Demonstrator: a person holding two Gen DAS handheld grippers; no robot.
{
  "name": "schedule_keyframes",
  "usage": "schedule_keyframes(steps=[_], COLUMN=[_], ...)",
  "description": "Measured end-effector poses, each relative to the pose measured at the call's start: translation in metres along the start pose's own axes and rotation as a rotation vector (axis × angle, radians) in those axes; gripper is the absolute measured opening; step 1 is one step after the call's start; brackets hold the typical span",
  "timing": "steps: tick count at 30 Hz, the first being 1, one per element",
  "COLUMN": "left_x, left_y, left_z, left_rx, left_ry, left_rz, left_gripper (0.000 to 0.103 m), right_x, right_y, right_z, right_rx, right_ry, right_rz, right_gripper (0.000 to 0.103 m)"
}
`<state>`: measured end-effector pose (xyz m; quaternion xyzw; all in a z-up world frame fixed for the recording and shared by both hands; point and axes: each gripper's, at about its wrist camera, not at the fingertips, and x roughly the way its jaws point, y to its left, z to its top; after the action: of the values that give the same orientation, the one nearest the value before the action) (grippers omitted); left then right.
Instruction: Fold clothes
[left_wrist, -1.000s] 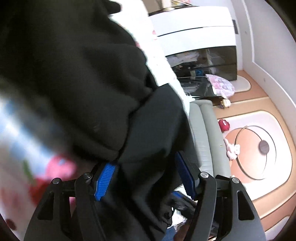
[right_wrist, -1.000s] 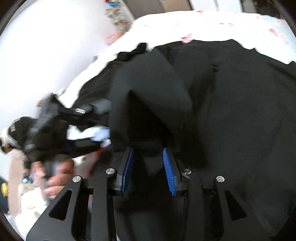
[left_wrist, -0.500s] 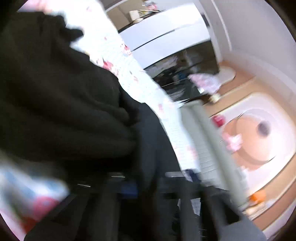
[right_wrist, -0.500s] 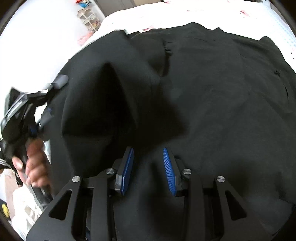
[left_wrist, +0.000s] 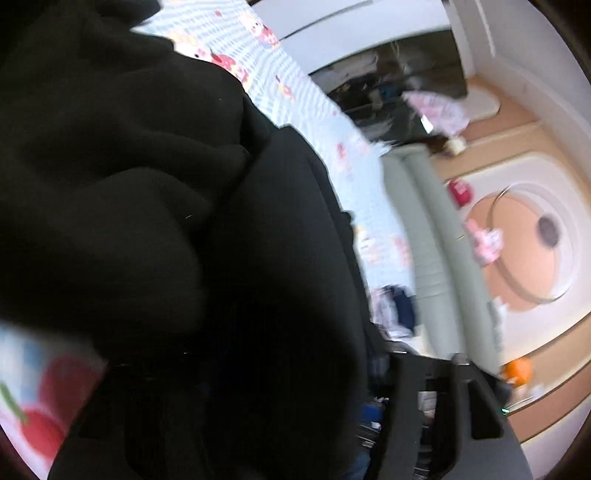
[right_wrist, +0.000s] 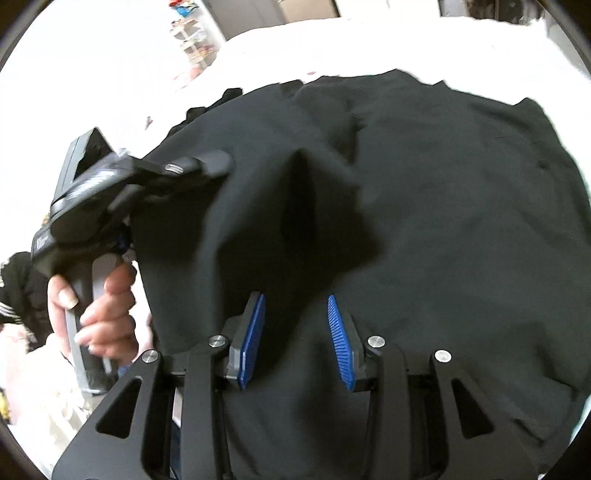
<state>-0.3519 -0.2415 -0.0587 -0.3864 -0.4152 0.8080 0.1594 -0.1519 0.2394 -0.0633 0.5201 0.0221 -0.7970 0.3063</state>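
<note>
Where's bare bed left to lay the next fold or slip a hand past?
Bare sheet runs beyond the black garment's far edge, and a printed strip lies beside it toward the grey bed edge. Crowded at the left gripper, under draped cloth.

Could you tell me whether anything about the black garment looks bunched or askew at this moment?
Yes. The black garment does not lie flat on the bed: a raised ridge of cloth peaks ahead of the right gripper, and its left edge is lifted near the left gripper. In the left wrist view it is heaped in thick folds.
</note>
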Motion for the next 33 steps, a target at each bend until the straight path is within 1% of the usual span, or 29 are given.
schedule_keyframes(steps=[1,3,6,8,10,12,13,14,15,16,17,20,23,24,25,26,27,28,29,30,31,33], left_x=[-0.013,-0.046,-0.127,-0.177,-0.222,-0.242,-0.244,-0.245,-0.244,-0.242,-0.236,-0.213,-0.191,-0.173,-0.15,-0.127,-0.097,-0.063,-0.029,0.008,0.033,0.064], left_y=[-0.008,-0.027,-0.057,-0.068,-0.065,-0.041,-0.026,-0.015,-0.008,-0.01,-0.028,-0.095,-0.163,-0.181,-0.197,-0.213,-0.219,-0.22,-0.221,-0.215,-0.203,-0.179], left_z=[-0.002,-0.002,0.0,-0.008,-0.016,-0.017,-0.015,-0.014,-0.014,-0.014,-0.018,-0.037,-0.055,-0.069,-0.087,-0.106,-0.127,-0.149,-0.172,-0.196,-0.214,-0.24], left_rx=[0.027,0.078,0.137,0.169,0.193,0.147,0.104,0.076,0.061,0.052,0.091,0.273,0.452,0.514,0.577,0.638,0.67,0.685,0.698,0.702,0.698,0.679], left_ry=[-0.055,-0.175,-0.395,-0.536,-0.621,-0.626,-0.605,-0.585,-0.57,-0.564,-0.552,-0.499,-0.441,-0.388,-0.316,-0.245,-0.133,-0.001,0.132,0.266,0.343,0.433], left_rz=[0.023,0.069,0.16,0.238,0.352,0.483,0.557,0.607,0.644,0.64,0.602,0.466,0.327,0.287,0.25,0.213,0.171,0.128,0.084,0.081,0.13,0.259], left_gripper=[0.002,0.001,0.001,0.001,0.001,0.001,0.001,0.001,0.001,0.001,0.001,0.001,0.001,0.001,0.007,0.01,0.023,0.043,0.051,0.054,0.054,0.052], right_x=[-0.004,-0.013,-0.023,-0.028,-0.034,-0.041,-0.042,-0.043,-0.043,-0.043,-0.043,-0.067,-0.097,-0.108,-0.12,-0.133,-0.142,-0.145,-0.148,-0.151,-0.15,-0.149], right_y=[-0.002,-0.013,-0.027,-0.029,-0.03,-0.035,-0.036,-0.038,-0.043,-0.049,-0.054,-0.073,-0.096,-0.106,-0.117,-0.127,-0.136,-0.146,-0.156,-0.166,-0.173,-0.188], right_z=[0.0,-0.001,-0.002,-0.005,-0.012,-0.025,-0.029,-0.033,-0.035,-0.036,-0.038,-0.044,-0.051,-0.054,-0.059,-0.064,-0.07,-0.077,-0.083,-0.09,-0.099,-0.116], right_rx=[0.0,0.023,0.06,0.056,0.037,0.043,0.054,0.066,0.083,0.1,0.118,0.146,0.184,0.204,0.226,0.247,0.262,0.266,0.27,0.274,0.287,0.316], right_ry=[-0.008,-0.018,-0.026,-0.031,-0.035,-0.022,-0.013,-0.003,0.0,0.003,0.006,-0.027,-0.072,-0.091,-0.112,-0.133,-0.149,-0.138,-0.125,-0.113,-0.1,-0.074], right_rz=[-0.017,-0.015,0.007,0.021,0.031,0.041,0.047,0.053,0.059,0.064,0.07,0.051,0.01,-0.005,-0.019,-0.032,-0.045,-0.079,-0.113,-0.148,-0.166,-0.199], right_gripper=[0.042,0.043,0.043,0.043,0.043,0.044,0.044,0.044,0.044,0.044,0.044,0.044,0.044,0.045,0.046,0.049,0.054,0.056,0.056,0.056,0.056,0.056])
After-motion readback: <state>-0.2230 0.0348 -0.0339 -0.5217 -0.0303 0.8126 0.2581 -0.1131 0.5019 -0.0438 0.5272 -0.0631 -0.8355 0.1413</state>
